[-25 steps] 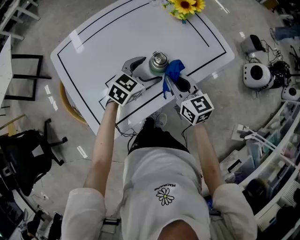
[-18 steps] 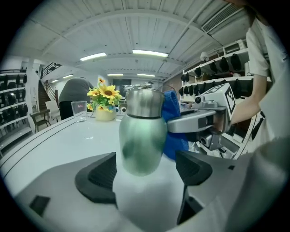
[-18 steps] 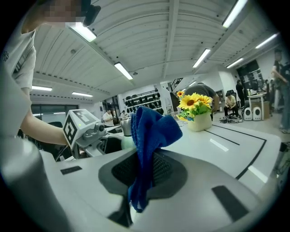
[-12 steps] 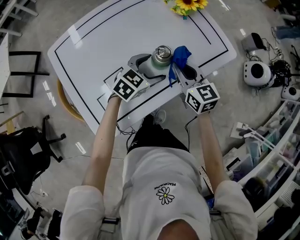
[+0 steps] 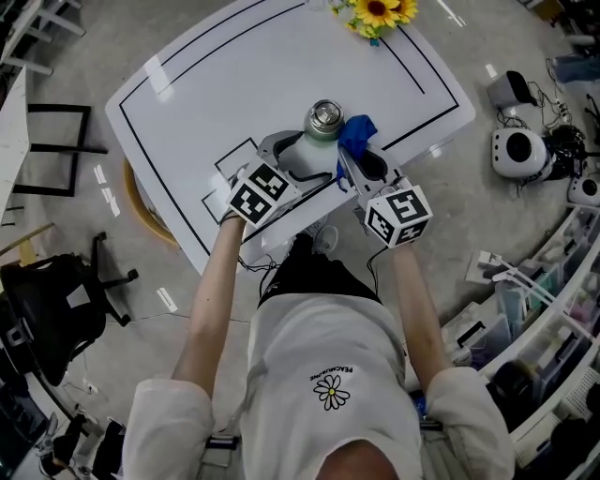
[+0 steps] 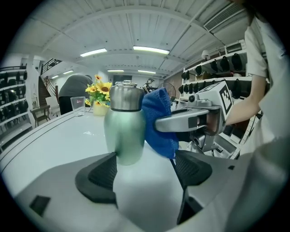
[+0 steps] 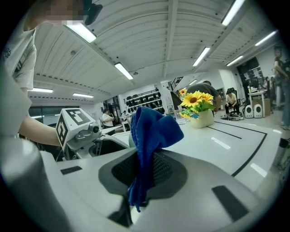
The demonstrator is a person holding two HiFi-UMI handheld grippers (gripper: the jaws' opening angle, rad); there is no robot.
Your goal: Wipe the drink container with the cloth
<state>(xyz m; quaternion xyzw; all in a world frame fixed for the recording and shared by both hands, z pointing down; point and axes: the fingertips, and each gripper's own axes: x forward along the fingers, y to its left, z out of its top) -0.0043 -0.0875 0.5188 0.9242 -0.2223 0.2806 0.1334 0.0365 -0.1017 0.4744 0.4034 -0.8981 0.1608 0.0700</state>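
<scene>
Blue cloth point(image 5: 357, 134) against the green drink container point(image 5: 322, 128), sunflowers point(image 5: 375, 13) behind

Long strip lights point(image 6: 147, 48) on the ceiling give the room a bright, even, cool wash. They reflect as small white glare patches on the glossy worktop point(image 5: 281, 84), one near its left corner and others along its right edge. Shadows are faint and soft-edged, and the floor point(image 5: 487, 216) looks a duller grey than the worktop. Both gripper views are round fisheye pictures with black corners, and straight lines bow toward the rim. Up close, the left hand-held gripper point(image 6: 145, 170) is smeared and out of focus, and the drink container point(image 6: 124, 131) is a little soft. The cloth point(image 7: 152, 131) looks fairly crisp.
</scene>
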